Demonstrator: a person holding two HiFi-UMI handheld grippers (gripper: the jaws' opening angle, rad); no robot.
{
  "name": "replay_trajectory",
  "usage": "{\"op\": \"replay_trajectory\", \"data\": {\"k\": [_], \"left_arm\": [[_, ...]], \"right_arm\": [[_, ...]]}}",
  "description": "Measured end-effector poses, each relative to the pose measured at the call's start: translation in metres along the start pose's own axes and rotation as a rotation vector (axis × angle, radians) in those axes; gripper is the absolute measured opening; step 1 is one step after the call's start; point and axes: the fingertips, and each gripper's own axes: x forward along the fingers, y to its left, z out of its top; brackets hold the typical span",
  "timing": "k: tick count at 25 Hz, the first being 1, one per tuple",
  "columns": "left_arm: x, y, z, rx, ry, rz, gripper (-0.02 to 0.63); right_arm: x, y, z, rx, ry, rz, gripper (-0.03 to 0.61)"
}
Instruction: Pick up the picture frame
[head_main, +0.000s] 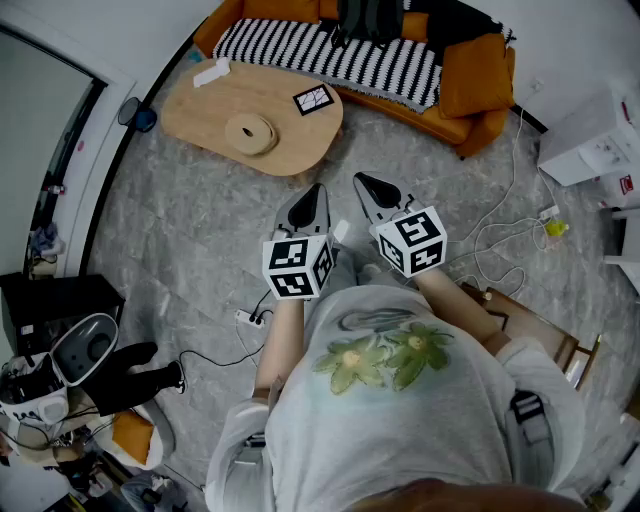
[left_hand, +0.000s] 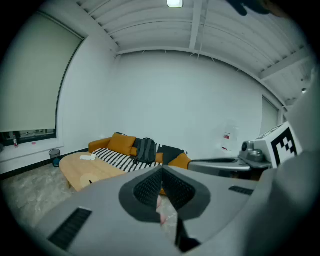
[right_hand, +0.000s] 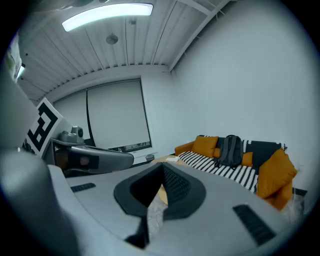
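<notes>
The picture frame (head_main: 313, 99), small with a dark border, lies flat near the right end of the wooden coffee table (head_main: 210, 115), far ahead of both grippers. My left gripper (head_main: 314, 191) and right gripper (head_main: 362, 183) hang side by side over the floor in front of the person's chest, pointing toward the table. Both are shut with nothing between the jaws. In the left gripper view the shut pads (left_hand: 162, 187) cover the lower middle, with the table (left_hand: 82, 170) beyond at the left; the frame does not show there. In the right gripper view the pads (right_hand: 165, 187) also meet.
An orange sofa (head_main: 470, 90) with a striped blanket (head_main: 330, 55) and a dark backpack (left_hand: 146, 150) stands behind the table. A round wooden object (head_main: 251, 131) and a white item (head_main: 212, 72) lie on the table. Cables (head_main: 500, 235), a power strip (head_main: 248, 319), white shelving (head_main: 595, 135) surround me.
</notes>
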Motion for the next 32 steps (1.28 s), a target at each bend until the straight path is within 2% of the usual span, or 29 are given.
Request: {"op": "replay_trajectory", "data": {"k": [8,14,21,32], "left_arm": [[-0.005,-0.013,-0.013,-0.011,0.012,0.016,0.017],[0.007,-0.008,-0.021,-0.018,0.048,0.02,0.017],[0.052,0.019,-0.008,-0.025,0.07,-0.001,0.017],[0.15,0.096,0.039,-0.059,0.088,0.002,0.017]], "right_arm": [[-0.014,-0.002,-0.011,0.004,0.007,0.013,0.005],[-0.004,-0.007,-0.015,0.023,0.01,0.023,0.006],[0.036,-0.036,-0.011,0.037,0.021,-0.007,0.006],[0.141,-0.092,0.023,0.018,0.067,-0.02,0.006]]}}
